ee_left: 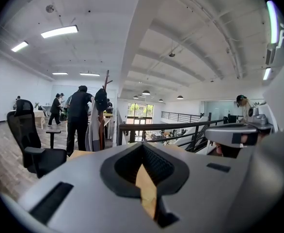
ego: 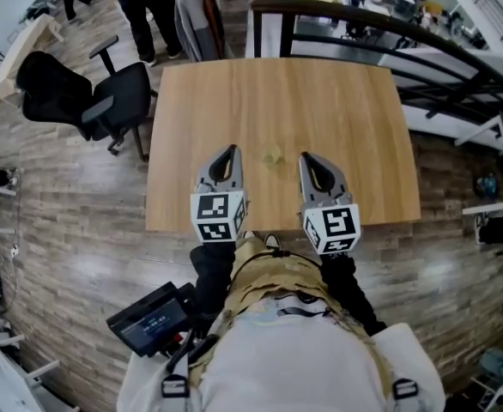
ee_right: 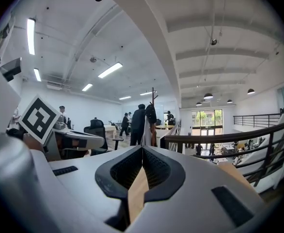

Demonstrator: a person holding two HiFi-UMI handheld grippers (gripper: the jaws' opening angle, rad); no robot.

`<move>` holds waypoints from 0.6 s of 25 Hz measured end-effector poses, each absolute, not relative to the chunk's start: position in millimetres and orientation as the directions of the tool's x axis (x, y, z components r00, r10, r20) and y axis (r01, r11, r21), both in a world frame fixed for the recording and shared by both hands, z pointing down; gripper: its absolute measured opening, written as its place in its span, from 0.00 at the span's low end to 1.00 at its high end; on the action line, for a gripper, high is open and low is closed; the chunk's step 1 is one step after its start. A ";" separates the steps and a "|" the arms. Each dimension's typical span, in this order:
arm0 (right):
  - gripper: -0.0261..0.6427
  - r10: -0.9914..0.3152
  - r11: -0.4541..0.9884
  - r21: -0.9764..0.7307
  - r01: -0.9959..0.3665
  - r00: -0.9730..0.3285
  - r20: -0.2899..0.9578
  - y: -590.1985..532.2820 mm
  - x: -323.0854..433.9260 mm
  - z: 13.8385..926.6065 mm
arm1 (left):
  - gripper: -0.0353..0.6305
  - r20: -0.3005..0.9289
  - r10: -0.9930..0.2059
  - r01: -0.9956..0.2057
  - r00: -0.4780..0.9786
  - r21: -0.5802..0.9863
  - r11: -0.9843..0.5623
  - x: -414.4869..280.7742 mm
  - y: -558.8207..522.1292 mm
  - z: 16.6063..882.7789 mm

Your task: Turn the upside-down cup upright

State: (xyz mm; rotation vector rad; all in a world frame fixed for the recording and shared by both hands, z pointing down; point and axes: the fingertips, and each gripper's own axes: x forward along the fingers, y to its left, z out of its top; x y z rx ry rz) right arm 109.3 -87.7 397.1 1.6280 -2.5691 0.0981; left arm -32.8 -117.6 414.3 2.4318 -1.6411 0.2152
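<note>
Cup (ego: 272,155) between left tool (ego: 231,149), right tool (ego: 306,156).

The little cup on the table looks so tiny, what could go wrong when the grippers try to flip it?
Both the left gripper and right gripper are shut, so going in like this would probably shove the cup across the table instead of grabbing it. It also shows in neither gripper view, so aiming could easily miss.

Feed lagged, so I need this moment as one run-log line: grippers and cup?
left gripper: shut, empty | right gripper: shut, empty | cup: on table between gripper tips, untouched, orientation unclear
</note>
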 end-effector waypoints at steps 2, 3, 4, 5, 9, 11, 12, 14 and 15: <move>0.07 -0.906 0.410 0.007 -0.912 -0.406 0.117 -93.4 116.2 391.7 | 0.05 0.228 -0.887 -0.916 0.402 0.083 -0.393 -22.4 -126.0 410.4; 0.07 -0.911 0.398 0.007 -0.918 -0.394 0.119 -96.9 119.6 390.6 | 0.05 0.234 -0.877 -0.908 0.419 0.079 -0.412 -16.6 -129.4 410.8; 0.07 -0.917 0.384 0.006 -0.923 -0.380 0.121 -101.1 122.6 390.3 | 0.05 0.243 -0.867 -0.899 0.436 0.074 -0.431 -11.2 -132.6 412.1; 0.07 -0.921 0.372 0.006 -0.928 -0.369 0.123 -105.4 124.3 390.3 | 0.05 0.252 -0.857 -0.891 0.450 0.070 -0.448 -7.0 -135.5 413.9; 0.07 -0.924 0.365 0.002 -0.931 -0.362 0.122 -119.1 117.8 393.1 | 0.05 0.286 -0.837 -0.880 0.467 0.059 -0.471 -9.2 -145.3 424.4; 0.07 -0.924 0.362 0.001 -0.932 -0.359 0.132 -124.9 115.7 398.3 | 0.05 0.299 -0.832 -0.878 0.468 0.054 -0.475 -11.9 -149.6 430.1; 0.07 -0.923 0.362 0.001 -0.932 -0.358 0.138 -128.0 114.8 402.1 | 0.05 0.304 -0.829 -0.877 0.470 0.056 -0.477 -12.8 -152.0 433.0; 0.07 -0.920 0.366 -0.003 -0.931 -0.362 0.154 -134.9 112.3 412.7 | 0.05 0.312 -0.825 -0.875 0.472 0.055 -0.480 -15.9 -158.1 440.3; 0.07 -0.917 0.366 -0.005 -0.930 -0.362 0.165 -138.3 111.1 419.4 | 0.05 0.316 -0.824 -0.875 0.471 0.052 -0.481 -17.9 -161.3 444.7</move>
